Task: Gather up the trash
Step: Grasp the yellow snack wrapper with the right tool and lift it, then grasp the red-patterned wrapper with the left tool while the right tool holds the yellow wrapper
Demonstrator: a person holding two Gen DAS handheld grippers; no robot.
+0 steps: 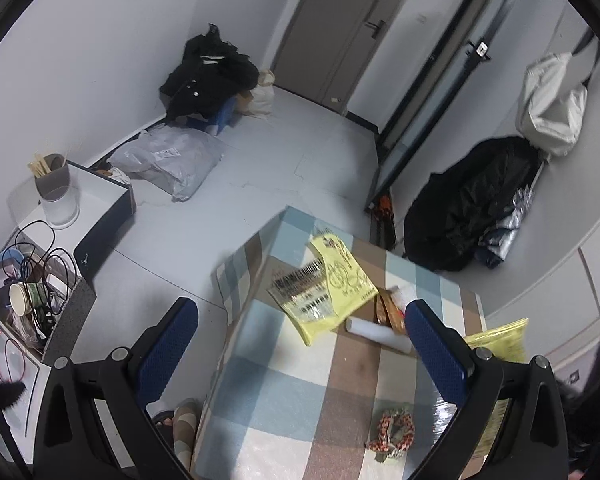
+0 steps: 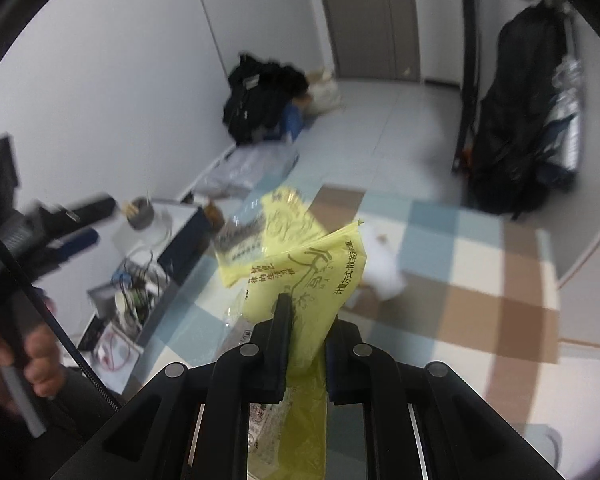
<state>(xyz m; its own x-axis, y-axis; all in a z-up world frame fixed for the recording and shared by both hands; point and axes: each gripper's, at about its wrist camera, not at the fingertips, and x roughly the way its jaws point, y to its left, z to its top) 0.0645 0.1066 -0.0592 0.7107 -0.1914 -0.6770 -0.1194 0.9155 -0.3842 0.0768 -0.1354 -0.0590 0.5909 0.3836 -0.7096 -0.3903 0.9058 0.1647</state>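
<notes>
My right gripper (image 2: 306,332) is shut on a yellow snack wrapper (image 2: 312,276) and holds it above the checked tablecloth (image 2: 460,280). That held wrapper (image 1: 500,340) also peeks out behind a finger in the left wrist view. A second yellow wrapper (image 1: 332,280) lies on the table (image 1: 280,380), with a white roll (image 1: 380,334) and a brown packet (image 1: 388,312) beside it. A red patterned scrap (image 1: 394,432) lies nearer the front. My left gripper (image 1: 304,344) hangs open over the table with nothing between its blue pads.
To the left of the table stand boxes with a grey cup (image 1: 54,192), a paper cup (image 1: 22,298) and tangled cables. On the floor lie a grey parcel bag (image 1: 172,160) and a black bag (image 1: 208,72). A black coat (image 1: 472,204) leans at the right wall.
</notes>
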